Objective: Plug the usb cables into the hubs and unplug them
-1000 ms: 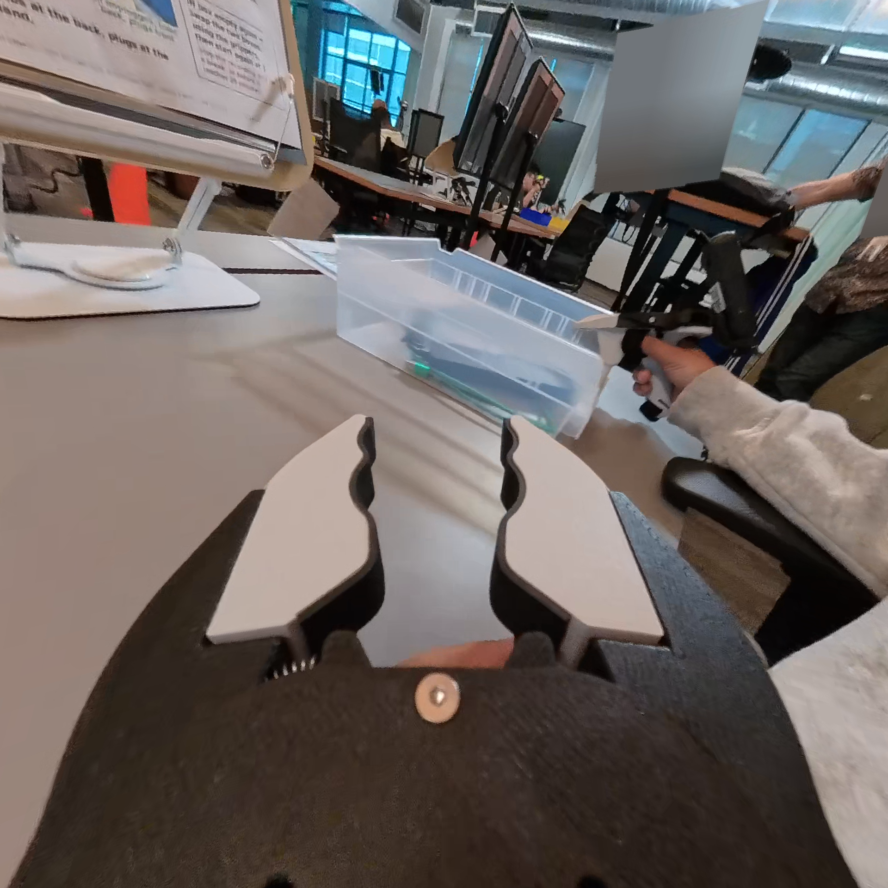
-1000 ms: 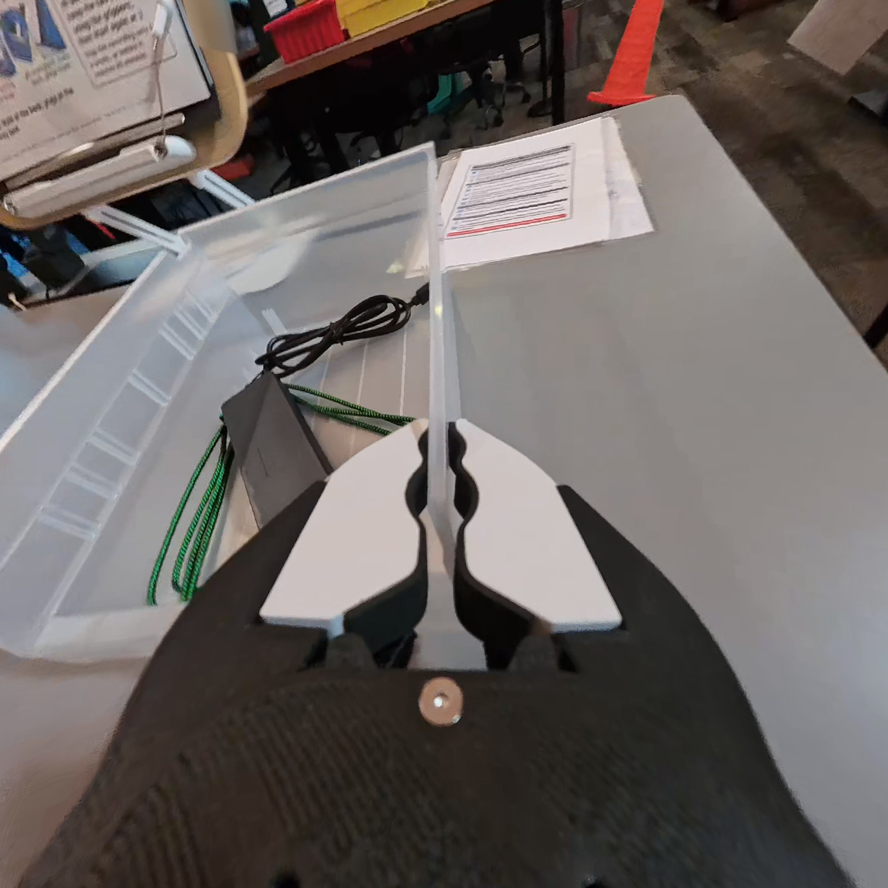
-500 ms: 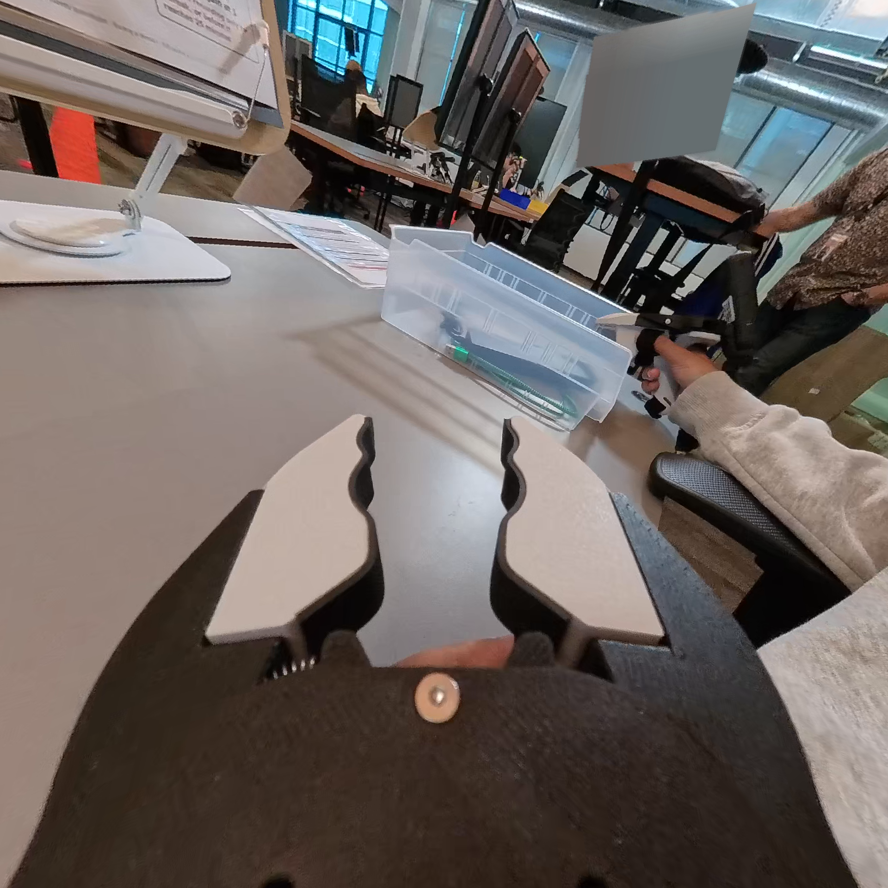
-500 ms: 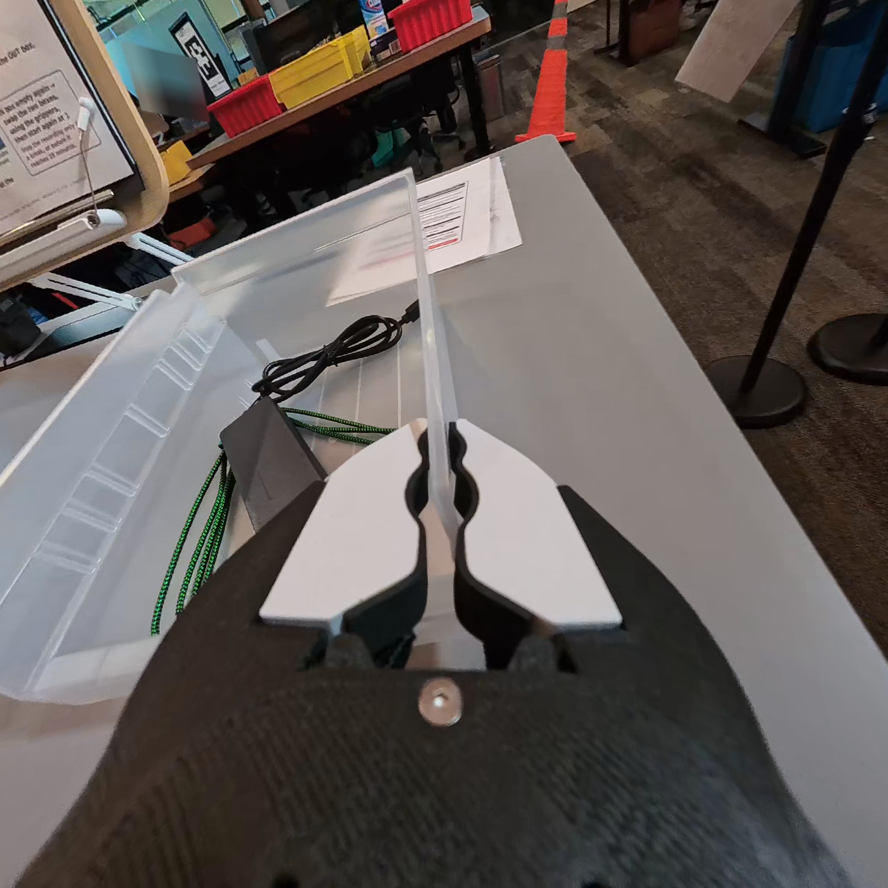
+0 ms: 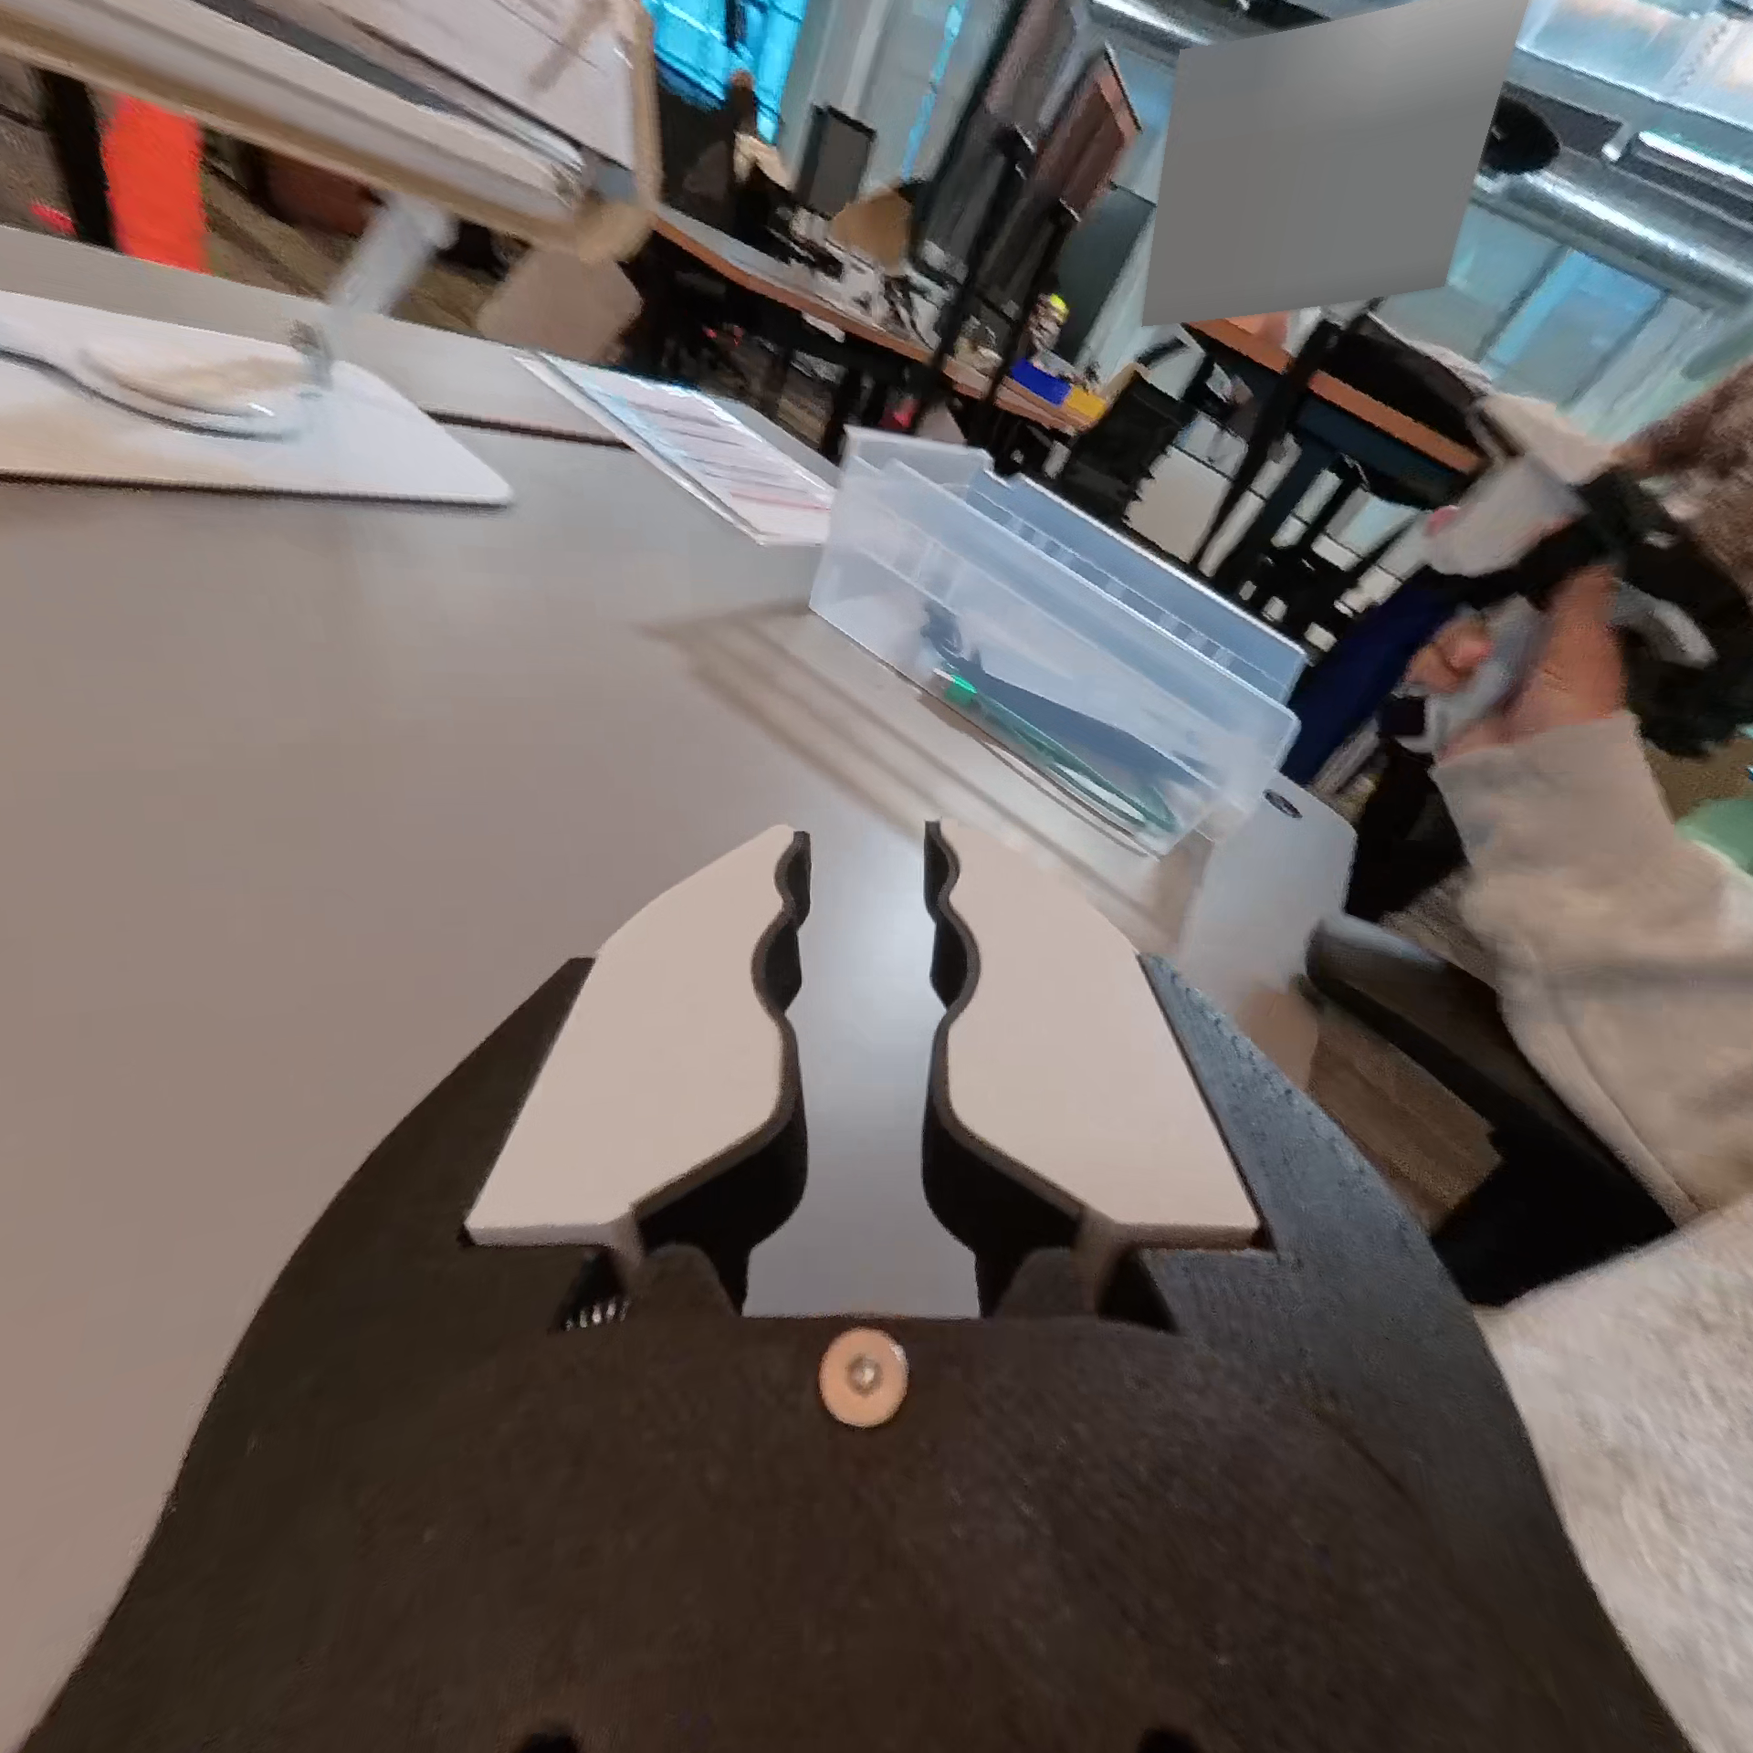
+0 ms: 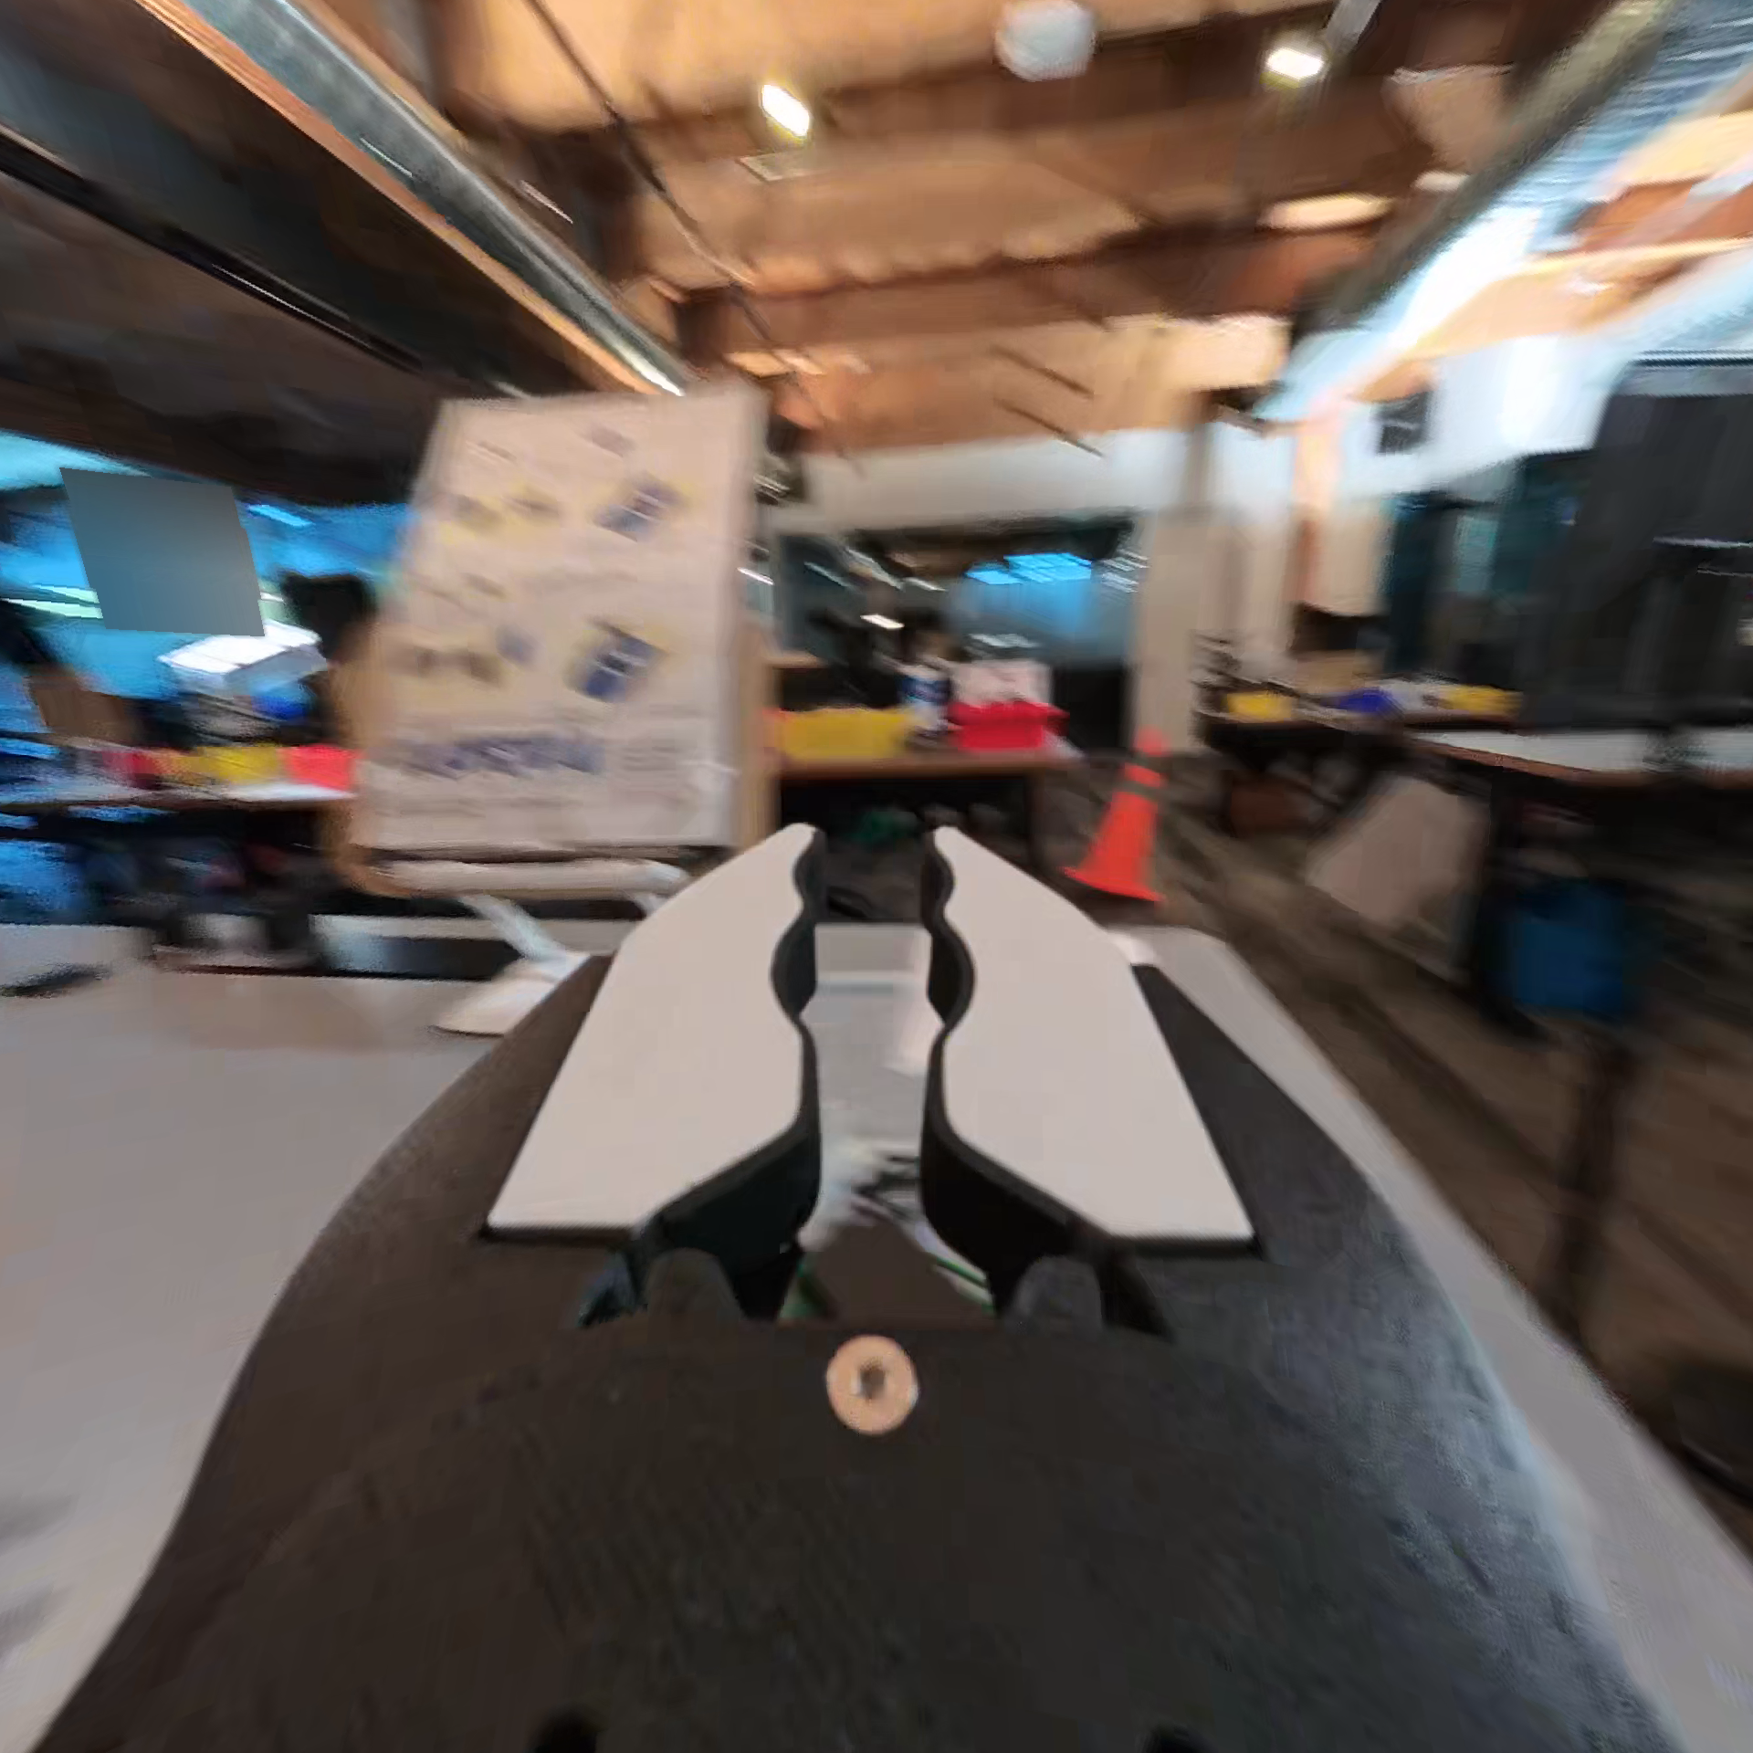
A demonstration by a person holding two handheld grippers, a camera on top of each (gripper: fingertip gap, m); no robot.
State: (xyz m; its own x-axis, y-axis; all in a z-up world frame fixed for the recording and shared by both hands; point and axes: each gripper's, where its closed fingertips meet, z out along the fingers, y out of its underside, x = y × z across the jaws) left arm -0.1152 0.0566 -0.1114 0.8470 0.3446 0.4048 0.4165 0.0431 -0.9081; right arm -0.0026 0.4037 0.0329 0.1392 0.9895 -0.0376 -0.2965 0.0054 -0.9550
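Observation:
A clear plastic bin (image 5: 1043, 607) stands on the grey table (image 5: 379, 759) near its right edge. Inside lie a dark hub (image 5: 1072, 721) and a green braided cable (image 5: 963, 685). My left gripper (image 5: 865, 839) is open and empty, low over the table, well short of the bin. My right gripper (image 6: 871, 839) is open with a narrow gap and holds nothing. It is tilted up toward the room and its view is blurred. It shows raised to the right of the bin in the left wrist view (image 5: 1527, 541). A blurred bit of bin and cable (image 6: 873, 1186) shows under its jaws.
A white stand base (image 5: 285, 446) and a printed sheet (image 5: 702, 446) lie at the back of the table. A board of printed pages (image 6: 569, 645) stands on it. A chair armrest (image 5: 1423, 1034) and a person's grey sleeve (image 5: 1594, 901) are at the right. An orange cone (image 6: 1124, 835) stands on the floor beyond. Tip to tip, the grippers are about 40 cm apart.
My right gripper has let go of the bin wall and swung up and away from it. My left gripper's jaws have narrowed, and its view has turned a little.

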